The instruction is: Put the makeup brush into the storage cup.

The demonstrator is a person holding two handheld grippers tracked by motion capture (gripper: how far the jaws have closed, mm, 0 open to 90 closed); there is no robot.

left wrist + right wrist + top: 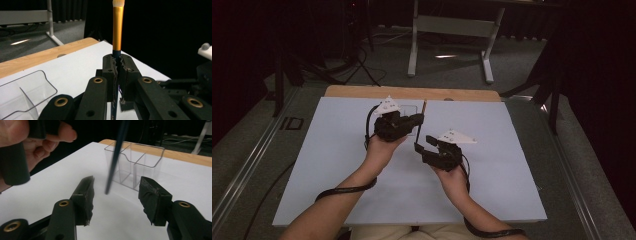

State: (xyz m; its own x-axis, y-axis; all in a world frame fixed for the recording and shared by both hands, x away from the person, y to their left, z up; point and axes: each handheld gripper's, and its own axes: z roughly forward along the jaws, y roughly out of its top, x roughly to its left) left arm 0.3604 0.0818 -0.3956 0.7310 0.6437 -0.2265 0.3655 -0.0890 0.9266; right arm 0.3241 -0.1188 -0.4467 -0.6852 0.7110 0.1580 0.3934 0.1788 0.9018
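Gold-ferruled and dark-handled, the makeup brush [117, 27] stood upright, clamped between the closed jaws of the left gripper [117, 67], bristles up. Its handle tip hung just above the white board [492, 190], near the clear acrylic organiser [135, 167]. The right gripper [116, 195] waited with jaws spread wide and empty, just short of the handle's lower end. The grip looked narrow, on a thin shaft, so the brush could probably pivot or slip if the right jaws nudged it before closing. The organiser's thin walls might tip if the handle struck the rim. Bare board lay open all around both hands; the wooden table edge [412, 91] ran just behind the organiser.
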